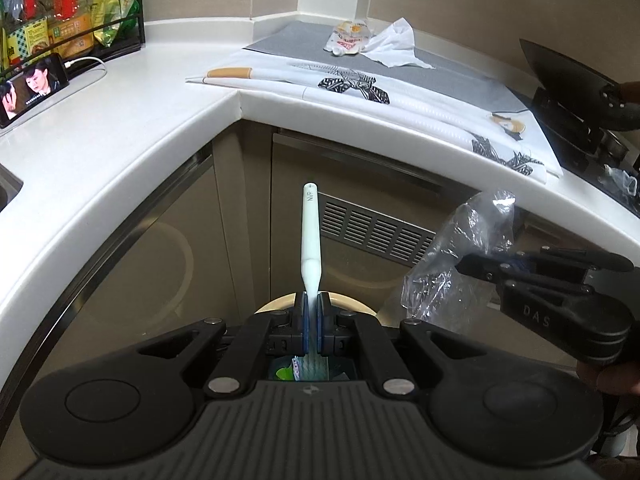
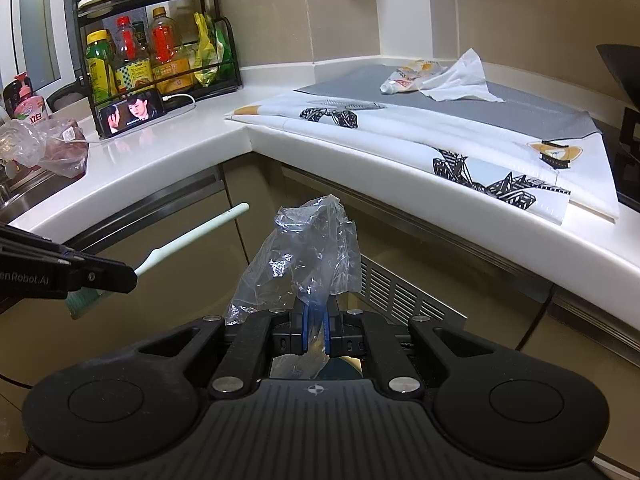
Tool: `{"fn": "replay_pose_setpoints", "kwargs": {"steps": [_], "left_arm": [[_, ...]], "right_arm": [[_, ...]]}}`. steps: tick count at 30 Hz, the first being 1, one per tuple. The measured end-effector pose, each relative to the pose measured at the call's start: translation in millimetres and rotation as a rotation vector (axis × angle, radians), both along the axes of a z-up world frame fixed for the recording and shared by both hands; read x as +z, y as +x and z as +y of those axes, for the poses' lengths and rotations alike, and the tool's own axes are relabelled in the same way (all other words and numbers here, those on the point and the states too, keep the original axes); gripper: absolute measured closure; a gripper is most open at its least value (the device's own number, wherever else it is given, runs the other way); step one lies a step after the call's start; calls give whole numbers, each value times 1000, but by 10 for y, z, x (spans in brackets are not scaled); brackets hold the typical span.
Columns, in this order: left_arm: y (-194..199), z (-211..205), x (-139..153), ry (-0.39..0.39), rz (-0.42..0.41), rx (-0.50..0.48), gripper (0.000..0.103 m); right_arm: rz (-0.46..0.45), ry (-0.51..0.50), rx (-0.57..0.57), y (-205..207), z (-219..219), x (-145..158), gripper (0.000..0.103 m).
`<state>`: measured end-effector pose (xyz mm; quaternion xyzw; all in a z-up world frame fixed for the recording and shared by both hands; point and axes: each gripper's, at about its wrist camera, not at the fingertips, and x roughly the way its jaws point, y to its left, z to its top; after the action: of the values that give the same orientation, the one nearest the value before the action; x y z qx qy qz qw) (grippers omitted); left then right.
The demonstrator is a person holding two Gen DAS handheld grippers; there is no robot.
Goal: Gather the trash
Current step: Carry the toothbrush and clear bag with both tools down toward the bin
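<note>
My left gripper (image 1: 311,307) is shut on a white toothbrush (image 1: 309,236), handle pointing up and away, green bristles below the jaws; it also shows in the right wrist view (image 2: 188,240). My right gripper (image 2: 315,322) is shut on a crumpled clear plastic bag (image 2: 304,256), also seen in the left wrist view (image 1: 456,256). Both hang in front of the cabinets, below the counter edge. A trash bin rim (image 1: 276,305) with coloured scraps inside lies under the left gripper. On the counter lie a squeezed pouch (image 2: 412,74) and a crumpled white tissue (image 2: 460,78).
A white L-shaped counter (image 2: 192,148) carries a patterned cloth (image 2: 480,160), a grey mat (image 2: 520,108), a phone (image 2: 132,116) playing video, a black rack of bottles (image 2: 160,60), and a plastic bag (image 2: 48,148) by the sink at left. A black stove (image 1: 580,128) is right.
</note>
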<state>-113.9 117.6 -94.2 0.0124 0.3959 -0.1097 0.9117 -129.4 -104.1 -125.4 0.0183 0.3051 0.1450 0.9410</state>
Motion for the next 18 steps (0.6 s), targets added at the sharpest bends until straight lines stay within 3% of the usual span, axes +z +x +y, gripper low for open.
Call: {"fn": "replay_pose_setpoints", "kwargs": {"steps": [18], "left_arm": [[35,-51,-248,31,64,-17,100]], "right_arm": [[98,1,-26,143,-34,-260,95]]}}
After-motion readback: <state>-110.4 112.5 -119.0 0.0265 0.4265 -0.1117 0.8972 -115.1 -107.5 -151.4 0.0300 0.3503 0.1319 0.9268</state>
